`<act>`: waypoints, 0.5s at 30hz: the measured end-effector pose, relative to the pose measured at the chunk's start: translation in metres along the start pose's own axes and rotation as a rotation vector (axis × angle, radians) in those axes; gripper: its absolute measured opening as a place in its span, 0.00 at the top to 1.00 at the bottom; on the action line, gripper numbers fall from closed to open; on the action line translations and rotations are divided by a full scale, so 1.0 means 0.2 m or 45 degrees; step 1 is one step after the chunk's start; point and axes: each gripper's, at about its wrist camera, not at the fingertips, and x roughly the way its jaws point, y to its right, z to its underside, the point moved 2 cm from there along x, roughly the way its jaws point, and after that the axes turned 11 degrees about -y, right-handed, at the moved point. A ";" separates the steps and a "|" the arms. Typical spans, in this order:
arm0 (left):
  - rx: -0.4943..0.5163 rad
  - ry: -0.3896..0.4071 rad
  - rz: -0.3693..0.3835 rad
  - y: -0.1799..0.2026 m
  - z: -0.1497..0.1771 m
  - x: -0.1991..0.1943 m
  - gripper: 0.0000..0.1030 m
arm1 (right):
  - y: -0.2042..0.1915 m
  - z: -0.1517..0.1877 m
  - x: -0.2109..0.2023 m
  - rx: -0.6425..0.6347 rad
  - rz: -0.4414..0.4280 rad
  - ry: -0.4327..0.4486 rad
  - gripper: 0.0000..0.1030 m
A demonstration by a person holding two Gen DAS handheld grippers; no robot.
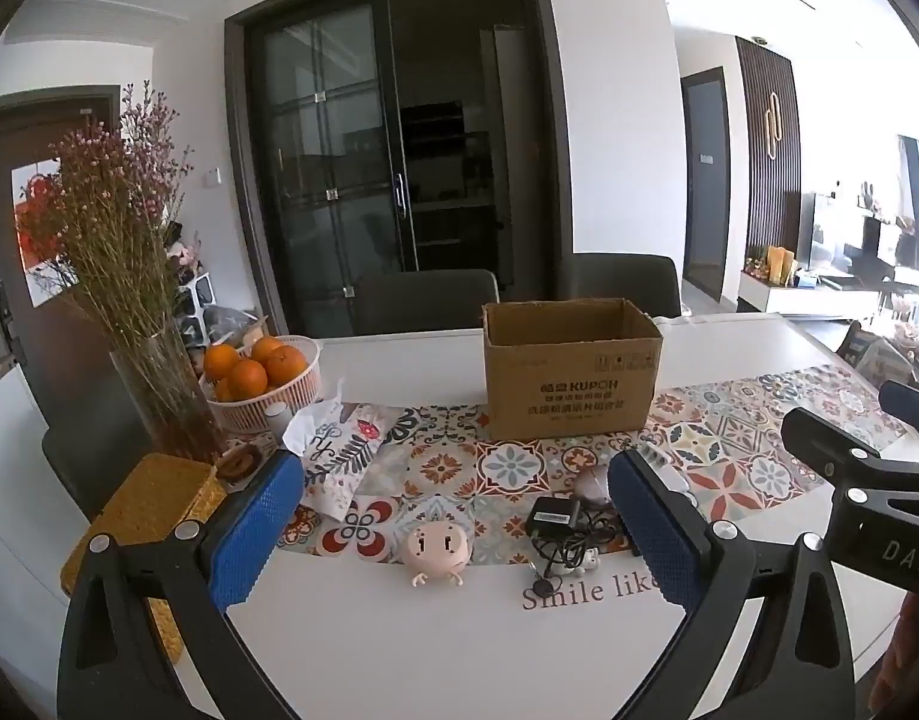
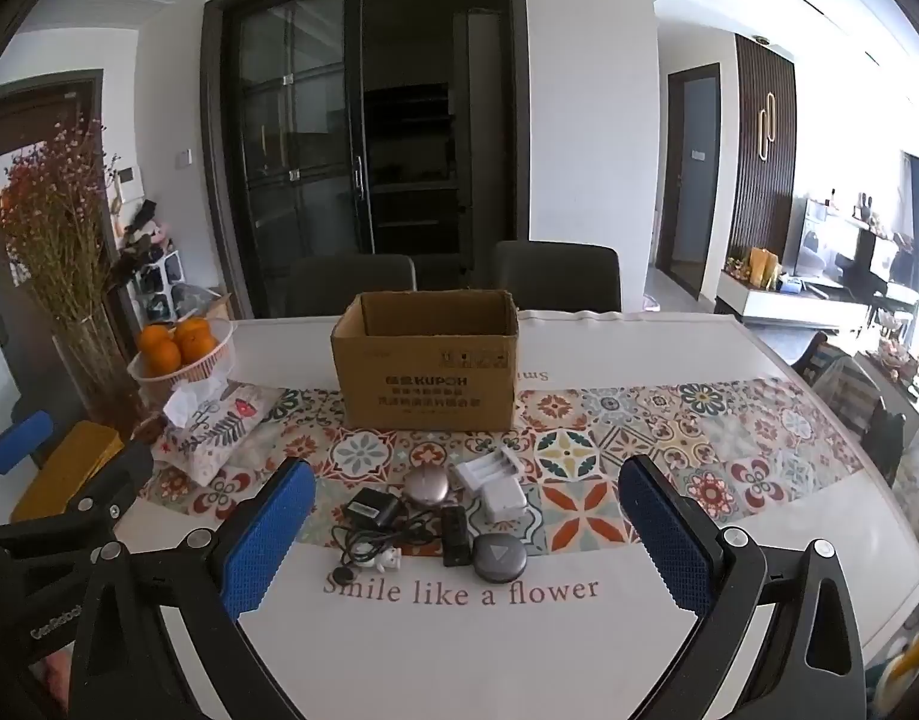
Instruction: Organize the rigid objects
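**Open Box Waits, Tangled Cord Poses the First Snag**

We hold both tongs above the near edge of the table, and neither has anything in it. The left gripper stands with its blue pads spread as wide as they go, nothing between them but air; the right gripper is spread just as wide and just as empty.

The cardboard box sits open-topped on the patterned table runner, and we take it as our landmark. The loose items lie in a cluster in front of it, on our side: the black adapter with its coiled cable, a round silver case, a white battery charger, a black stick-shaped device and a grey round puck. A pink cartoon figure stands in front of the box and to its left, apart from the cluster.

In our judgement the cable is the main risk: lift the adapter and the trailing cord may drag its neighbours across the table or catch on the box rim. The items also lie close together, so wide pads coming down on one could knock another aside. The puck and the silver case look smooth and rounded, and may slip from a pinch. To the left of the box, the tissue pack and the fruit basket stand within reach of a careless swing.
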 end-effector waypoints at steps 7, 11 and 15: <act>0.002 -0.002 0.001 0.00 0.00 0.01 0.00 | 0.00 0.00 0.01 0.005 0.000 0.001 0.01; 0.003 0.000 0.002 0.00 0.00 0.01 0.00 | 0.01 0.01 0.01 0.005 -0.003 0.000 0.01; 0.002 -0.001 0.001 0.00 0.00 0.01 0.00 | 0.00 0.00 0.01 0.006 -0.003 0.001 0.01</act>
